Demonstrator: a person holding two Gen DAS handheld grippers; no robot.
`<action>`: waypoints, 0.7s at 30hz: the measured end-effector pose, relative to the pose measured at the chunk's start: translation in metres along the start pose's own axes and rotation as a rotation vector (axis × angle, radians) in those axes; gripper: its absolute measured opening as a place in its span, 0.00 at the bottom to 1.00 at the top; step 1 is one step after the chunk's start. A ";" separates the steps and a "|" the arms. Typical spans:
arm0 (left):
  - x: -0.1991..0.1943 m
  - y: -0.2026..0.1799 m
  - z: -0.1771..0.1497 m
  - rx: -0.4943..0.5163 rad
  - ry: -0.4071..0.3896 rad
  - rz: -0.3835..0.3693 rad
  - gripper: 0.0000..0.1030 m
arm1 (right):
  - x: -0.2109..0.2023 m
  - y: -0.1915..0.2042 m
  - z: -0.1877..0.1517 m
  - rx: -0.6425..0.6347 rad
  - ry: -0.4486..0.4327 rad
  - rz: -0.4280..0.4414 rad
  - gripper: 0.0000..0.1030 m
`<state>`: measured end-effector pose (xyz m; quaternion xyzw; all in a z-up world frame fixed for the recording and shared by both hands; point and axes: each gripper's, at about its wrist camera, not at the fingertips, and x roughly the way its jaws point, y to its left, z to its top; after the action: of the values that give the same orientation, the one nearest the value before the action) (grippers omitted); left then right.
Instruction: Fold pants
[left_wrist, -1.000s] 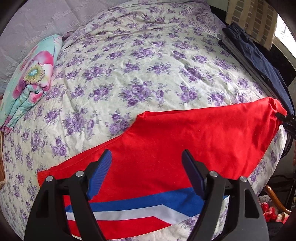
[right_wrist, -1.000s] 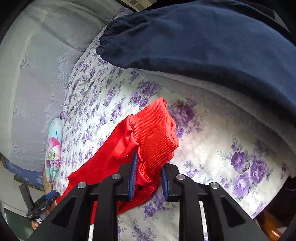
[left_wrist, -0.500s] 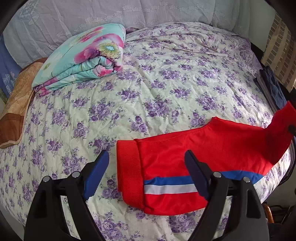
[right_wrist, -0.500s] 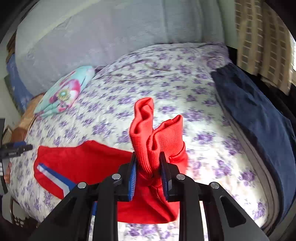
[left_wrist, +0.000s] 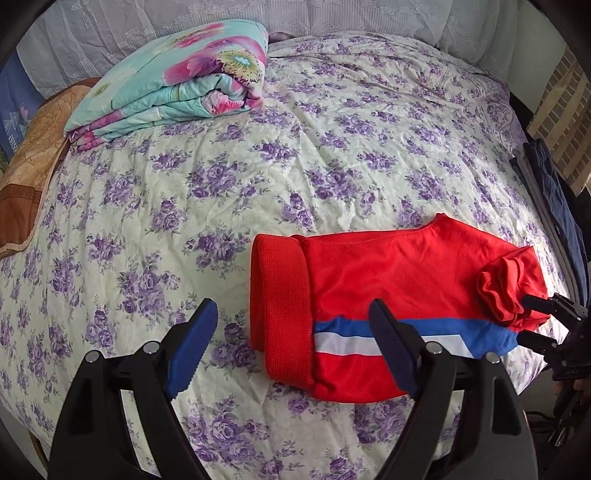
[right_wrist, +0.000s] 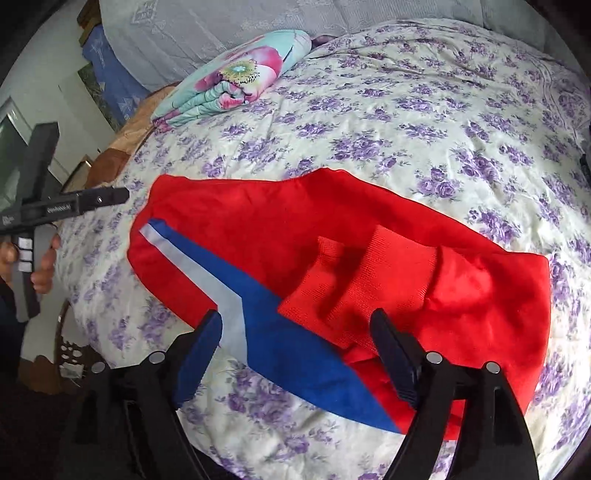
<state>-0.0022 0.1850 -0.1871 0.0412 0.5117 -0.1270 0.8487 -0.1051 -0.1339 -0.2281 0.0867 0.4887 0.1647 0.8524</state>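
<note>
The red pants with a blue and white stripe lie on the flowered bed, folded over. Their ribbed waistband is at the left end, and the ribbed cuffs lie on top at the right end. My left gripper is open and empty, held above the waistband end. My right gripper is open and empty, just in front of the cuffs; it also shows in the left wrist view, its fingers apart beside the cuffs. The left gripper also shows in the right wrist view.
A folded floral quilt lies at the head of the bed. A brown blanket hangs at the left edge. Dark blue garments lie along the right edge. The bedspread stretches beyond the pants.
My right gripper carried the cuffs leftward over the pants, laid them down and opened. My left gripper drew back toward the waistband end, staying open.
</note>
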 end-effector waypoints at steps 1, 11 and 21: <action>0.000 0.002 0.000 -0.007 -0.002 -0.002 0.79 | -0.008 -0.005 0.001 0.040 -0.019 0.034 0.80; 0.003 0.027 -0.027 -0.148 0.046 -0.118 0.79 | 0.015 -0.064 -0.016 0.324 0.003 0.099 0.84; 0.041 0.055 -0.073 -0.397 0.009 -0.417 0.79 | -0.007 -0.047 -0.004 0.271 -0.004 0.130 0.86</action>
<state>-0.0328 0.2455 -0.2607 -0.2314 0.5279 -0.1960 0.7933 -0.1025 -0.1805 -0.2387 0.2328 0.4981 0.1516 0.8214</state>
